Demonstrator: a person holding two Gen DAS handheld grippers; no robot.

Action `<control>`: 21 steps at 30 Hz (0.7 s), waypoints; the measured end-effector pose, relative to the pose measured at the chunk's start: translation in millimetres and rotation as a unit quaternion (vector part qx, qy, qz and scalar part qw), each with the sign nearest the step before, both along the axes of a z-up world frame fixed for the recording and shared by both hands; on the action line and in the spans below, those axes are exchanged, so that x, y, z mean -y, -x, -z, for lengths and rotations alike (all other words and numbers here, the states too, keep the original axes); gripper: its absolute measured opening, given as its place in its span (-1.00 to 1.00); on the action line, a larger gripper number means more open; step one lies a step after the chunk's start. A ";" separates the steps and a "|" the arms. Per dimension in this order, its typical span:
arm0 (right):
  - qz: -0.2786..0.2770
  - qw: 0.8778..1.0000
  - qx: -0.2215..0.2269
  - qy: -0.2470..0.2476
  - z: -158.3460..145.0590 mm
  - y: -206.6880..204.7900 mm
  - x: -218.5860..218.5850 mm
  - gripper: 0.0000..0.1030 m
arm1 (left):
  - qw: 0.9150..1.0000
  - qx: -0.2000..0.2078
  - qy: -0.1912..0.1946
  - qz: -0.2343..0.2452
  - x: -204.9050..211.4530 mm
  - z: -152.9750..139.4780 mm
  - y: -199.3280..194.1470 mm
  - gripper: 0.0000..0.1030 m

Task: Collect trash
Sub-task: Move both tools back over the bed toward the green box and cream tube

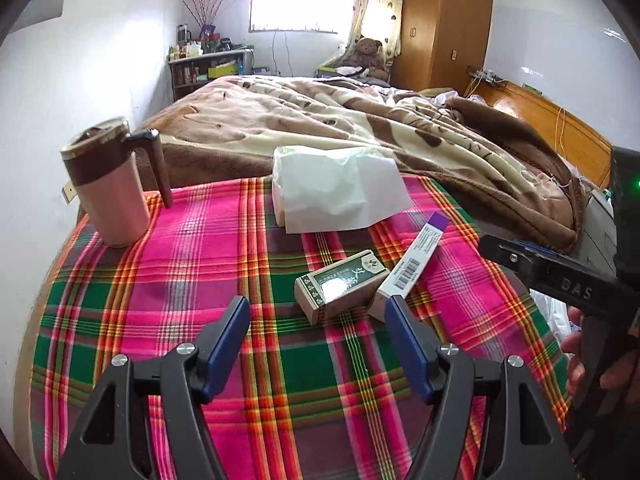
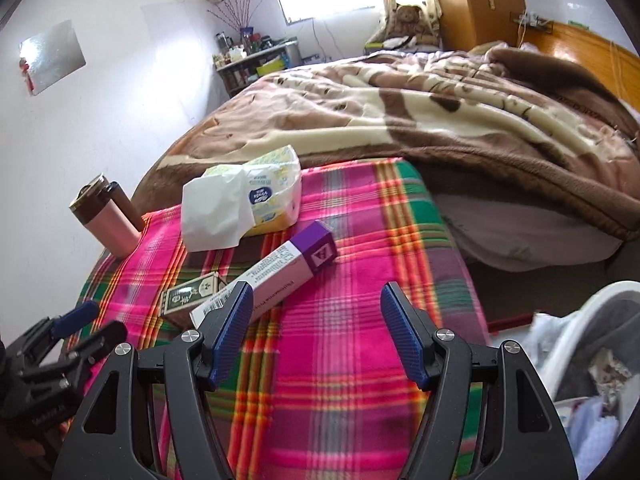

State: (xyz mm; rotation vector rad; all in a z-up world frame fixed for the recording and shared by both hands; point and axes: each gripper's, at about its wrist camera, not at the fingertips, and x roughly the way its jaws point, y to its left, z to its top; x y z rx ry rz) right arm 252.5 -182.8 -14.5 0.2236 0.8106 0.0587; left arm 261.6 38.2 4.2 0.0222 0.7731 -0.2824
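We hold both grippers over the plaid cloth (image 1: 224, 248). Our left gripper (image 1: 318, 312) stands open with nothing between its pads; the green box (image 1: 342, 286) lies just past it at one o'clock, touching the long purple-ended box (image 1: 416, 262). Our right gripper (image 2: 316, 300) gapes empty too, the long box (image 2: 280, 276) by its left finger at ten o'clock. Tissue pack (image 2: 256, 196) and mug (image 1: 110, 184) sit farther back.

We cannot read the print on the long purple-and-white carton (image 2: 280, 276) ahead of the right gripper (image 2: 316, 332); its left finger (image 2: 232, 332) hides the carton's near end.
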 end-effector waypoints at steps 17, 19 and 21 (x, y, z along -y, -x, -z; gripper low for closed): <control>-0.002 0.998 -0.062 -0.015 26.9 -51.2 -18.8 0.31 | 0.999 -0.024 -0.031 0.028 5.2 24.2 -40.4 0.43; -0.006 0.997 -0.071 -0.010 29.4 -52.4 -19.9 0.31 | 0.999 -0.026 -0.035 0.030 7.5 25.8 -42.9 0.44; -0.005 0.997 -0.081 0.008 30.8 -52.0 -22.0 0.31 | 0.998 -0.026 -0.036 0.036 8.9 27.1 -43.8 0.44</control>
